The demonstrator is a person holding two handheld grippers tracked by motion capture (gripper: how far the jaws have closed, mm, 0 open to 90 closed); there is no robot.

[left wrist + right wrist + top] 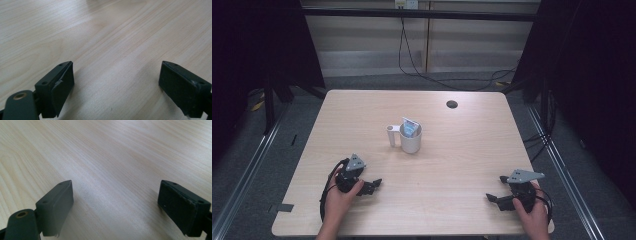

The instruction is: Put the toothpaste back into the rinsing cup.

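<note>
Both hands rest low at the near edge of the table (362, 107), one at each corner. Left tongs (374, 184) lie with jaws spread wide and nothing between them; the left gripper view shows bare wood grain in the gap. Right tongs (498, 189) stand spread too, also empty, with bare wood in the gap in the right gripper view.

The nearest thing to work on is the white mug (410, 138), standing upright near the table's middle, well apart from both hands and somewhat closer to the left one. Its handle (392, 135) points to the left in the high view. A blue-and-white packet (410, 127) stands inside, its top edge poking above the rim and leaning toward the back of the mug.

Judgement: the step in hand looks like the approach, nothing being gripped yet.

- The left tongs have the shorter path and face the handle side; a pinch on the handle or near wall should steady the mug.
- The right tongs could then come over the rim for the packet's free top edge.
- Risk: the mug may be light and could slide or tip if nudged from one side. Brace it first, then pull the packet straight upward.
- The packet is thin; the jaws should close squarely across its flat faces.
</note>
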